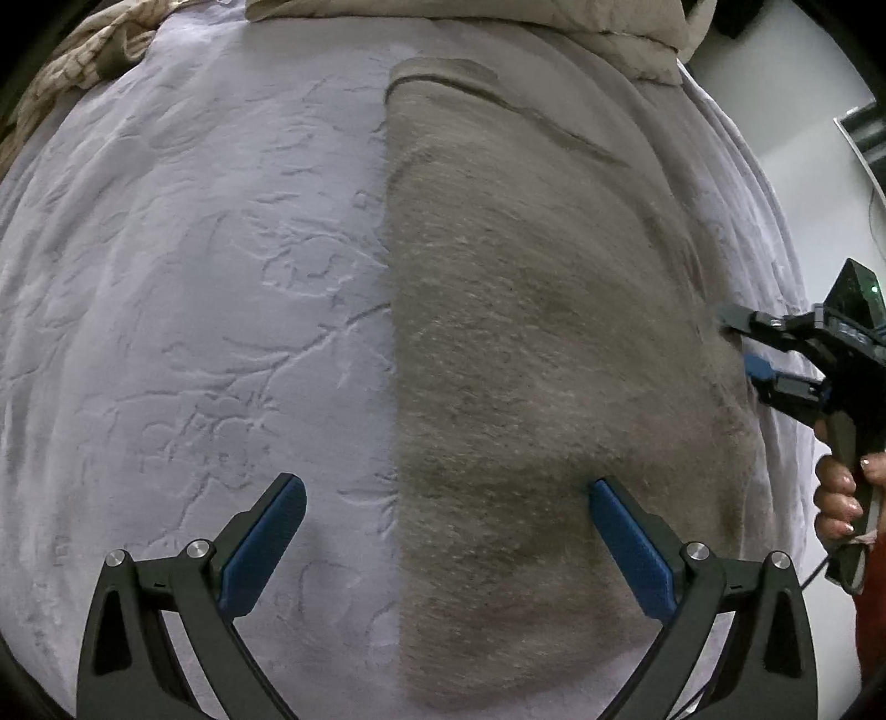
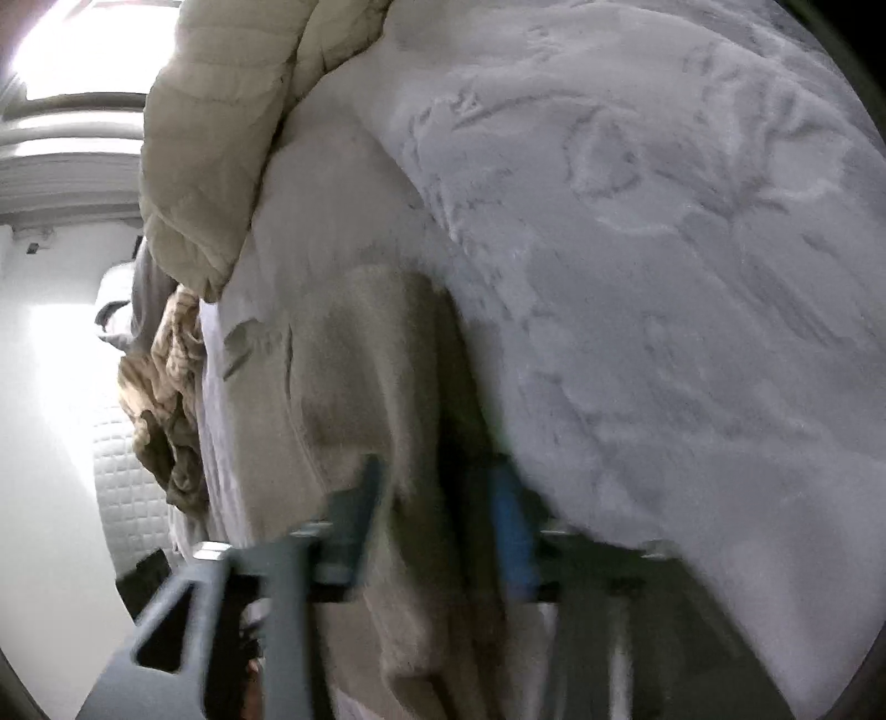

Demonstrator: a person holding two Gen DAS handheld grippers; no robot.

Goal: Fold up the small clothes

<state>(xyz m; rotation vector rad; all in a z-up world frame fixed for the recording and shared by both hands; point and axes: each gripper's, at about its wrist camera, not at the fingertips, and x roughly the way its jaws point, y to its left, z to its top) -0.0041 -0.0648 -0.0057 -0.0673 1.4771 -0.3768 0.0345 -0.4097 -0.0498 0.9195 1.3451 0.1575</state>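
Observation:
A fuzzy grey-brown garment [image 1: 526, 332] lies flat on a pale lilac embossed bedspread [image 1: 194, 277], its straight left edge running down the middle of the left wrist view. My left gripper [image 1: 446, 493] is open just above it, one finger over the bedspread and the other over the garment. My right gripper [image 1: 739, 343] is at the garment's right edge, held by a hand [image 1: 836, 493]. In the blurred right wrist view, my right gripper [image 2: 437, 498] has its fingers partly apart with the garment [image 2: 343, 387] running between them.
A beige quilted duvet [image 1: 498, 16] is bunched at the far end of the bed, also visible as the duvet [image 2: 221, 138] in the right wrist view. A brown patterned cloth [image 1: 83, 55] lies at the far left corner. Beyond the bed's right edge is white floor [image 1: 775, 83].

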